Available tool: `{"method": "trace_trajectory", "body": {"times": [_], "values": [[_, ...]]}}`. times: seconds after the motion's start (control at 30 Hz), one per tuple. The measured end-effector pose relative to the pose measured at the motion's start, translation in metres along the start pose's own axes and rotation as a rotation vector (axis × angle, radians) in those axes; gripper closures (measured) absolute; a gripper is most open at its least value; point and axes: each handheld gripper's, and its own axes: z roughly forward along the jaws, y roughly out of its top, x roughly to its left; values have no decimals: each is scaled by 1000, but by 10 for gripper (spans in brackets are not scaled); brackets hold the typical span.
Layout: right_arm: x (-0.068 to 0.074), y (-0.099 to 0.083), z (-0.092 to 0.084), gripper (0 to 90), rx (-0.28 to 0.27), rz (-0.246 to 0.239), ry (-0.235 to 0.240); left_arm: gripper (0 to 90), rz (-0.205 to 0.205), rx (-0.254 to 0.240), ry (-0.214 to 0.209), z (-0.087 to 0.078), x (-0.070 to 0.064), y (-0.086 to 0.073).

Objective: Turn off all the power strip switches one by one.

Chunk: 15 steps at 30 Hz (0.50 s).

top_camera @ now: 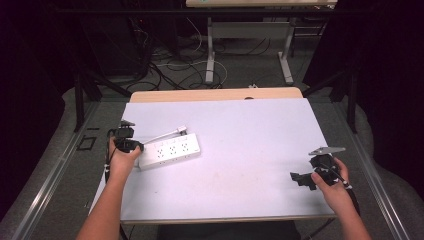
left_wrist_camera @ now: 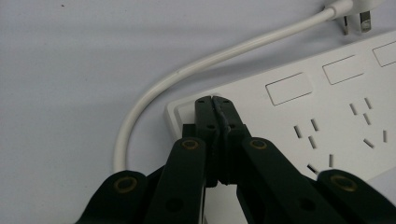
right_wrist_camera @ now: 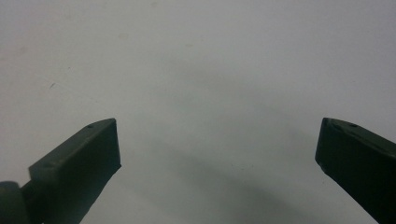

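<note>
The left gripper [left_wrist_camera: 215,99] has its jaws pressed fully together, with nothing between them. In the left gripper view the two black tips meet in one thin line, and they sit over the near end of the white power strip [left_wrist_camera: 327,107], at the corner where the cord [left_wrist_camera: 187,70] leaves it. If the tips really touch the strip or only hover just above it, I cannot tell. From this gripper, the strip goes away ahead and to the right, with rows of socket holes and some flat rectangular covers on its top face. The cord comes out just left of the tips, bends toward the gripper, then curves away ahead to the right, up to the plug [left_wrist_camera: 350,14], which lies on the table just beyond the strip with its two metal pins visible.

In the high view the left gripper [top_camera: 135,146] is at the left end of the strip [top_camera: 170,150], held by the left hand [top_camera: 122,160]. The strip lies flat and a little slanted on the pale table [top_camera: 240,130].

The right gripper [right_wrist_camera: 217,144] has its jaws wide apart and holds nothing; between them there is only bare table surface. In the high view this gripper [top_camera: 300,179] is low over the table near its right edge, held by the right hand [top_camera: 332,187], well apart from the strip, which is far to its left.
</note>
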Motion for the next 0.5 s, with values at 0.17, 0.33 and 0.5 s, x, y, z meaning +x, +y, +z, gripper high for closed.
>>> {"method": "trace_trajectory", "body": {"times": [0.17, 0.33, 0.5], "values": [[0, 0, 0, 0, 4, -1, -1, 900, 1, 4, 9, 1, -1, -1], [0, 0, 1, 0, 3, -3, -5, 900, 12, 0, 17, 1, -2, -2], [1, 0, 1, 0, 0, -3, -2, 900, 10, -10, 36, 3, -5, -3]]}}
